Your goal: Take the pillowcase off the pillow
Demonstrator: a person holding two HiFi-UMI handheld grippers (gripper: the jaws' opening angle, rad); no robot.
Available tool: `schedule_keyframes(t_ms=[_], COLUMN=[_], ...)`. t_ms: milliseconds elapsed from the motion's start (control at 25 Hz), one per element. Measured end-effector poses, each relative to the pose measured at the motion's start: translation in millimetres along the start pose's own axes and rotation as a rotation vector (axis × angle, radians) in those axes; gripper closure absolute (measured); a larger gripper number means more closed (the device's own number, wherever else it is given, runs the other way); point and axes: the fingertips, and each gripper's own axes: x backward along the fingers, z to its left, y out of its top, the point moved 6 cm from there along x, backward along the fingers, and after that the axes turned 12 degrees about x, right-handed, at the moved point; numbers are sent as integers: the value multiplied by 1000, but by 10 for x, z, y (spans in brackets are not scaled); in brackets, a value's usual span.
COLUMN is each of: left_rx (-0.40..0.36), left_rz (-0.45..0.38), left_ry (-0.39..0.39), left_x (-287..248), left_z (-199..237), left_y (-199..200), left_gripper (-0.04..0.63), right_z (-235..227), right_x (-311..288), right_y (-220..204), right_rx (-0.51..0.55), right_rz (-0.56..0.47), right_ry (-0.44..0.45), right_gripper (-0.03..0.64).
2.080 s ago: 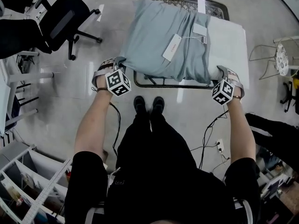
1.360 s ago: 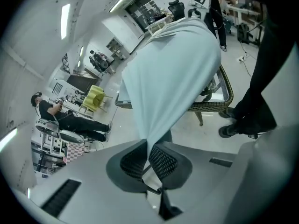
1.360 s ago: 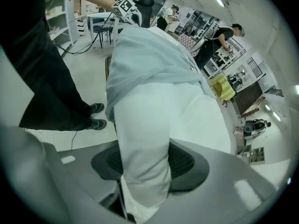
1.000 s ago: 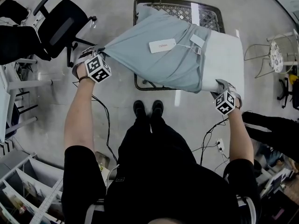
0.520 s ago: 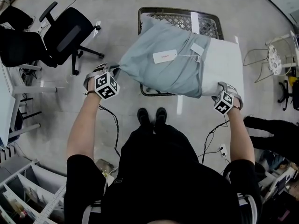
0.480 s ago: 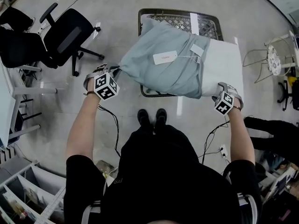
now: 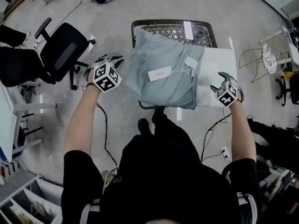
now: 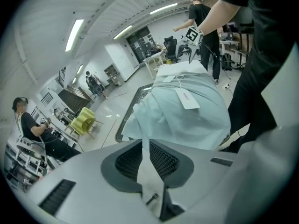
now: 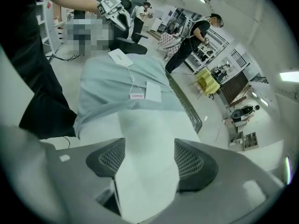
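Note:
A white pillow (image 7: 217, 73) lies across a wire basket (image 7: 134, 31), its left part still inside a pale blue pillowcase (image 7: 159, 59) with a white tag (image 7: 160, 73). My left gripper (image 7: 117, 58) hangs just left of the pillowcase's corner. Its jaws have just been opening and stand a narrow slit apart (image 8: 145, 143), with the blue cloth (image 8: 187, 120) right beyond the tips. My right gripper (image 7: 217, 80) has its jaws wide, lately widened, shut on the bare pillow's near right corner, which fills the gap between the pads (image 9: 145, 148).
A black office chair (image 7: 65, 45) stands to the left. The person's foot (image 7: 145, 125) is by the basket, with cables on the floor. A white wire stand (image 7: 268, 55) is at the right. People and a yellow chair (image 8: 84, 120) are in the background.
Both grippers rose and moved farther from the body. The pillowcase's left corner is no longer drawn out to the left gripper and has slumped back against the pillow.

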Motion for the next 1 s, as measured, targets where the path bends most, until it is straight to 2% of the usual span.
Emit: schedule_keyframes(t_ms=[400, 520, 600, 680, 840, 1000], left_rx=[-51, -108, -177, -243, -347, -410], left_rz=[63, 112, 161, 205, 270, 328], left_ry=[-121, -156, -181, -213, -302, -395], left_x=[-1290, -1602, -1784, -1932, -2202, -2440], left_z=[501, 611, 661, 684, 688, 673], left_y=[779, 916, 961, 983, 997, 1023], left_gripper=[495, 461, 426, 409, 383, 360], right_z=[-980, -1209, -1304, -1353, -1436, -1392], right_x=[-970, -1152, -1281, -1411, -1646, -1851], right_y=[113, 183, 223, 231, 146, 121], right_rx=[18, 36, 61, 78, 22, 21], right_rz=[-88, -142, -156, -147, -43, -7], right_ry=[128, 181, 250, 357, 589, 702], right_gripper=[265, 248, 222, 199, 133, 114])
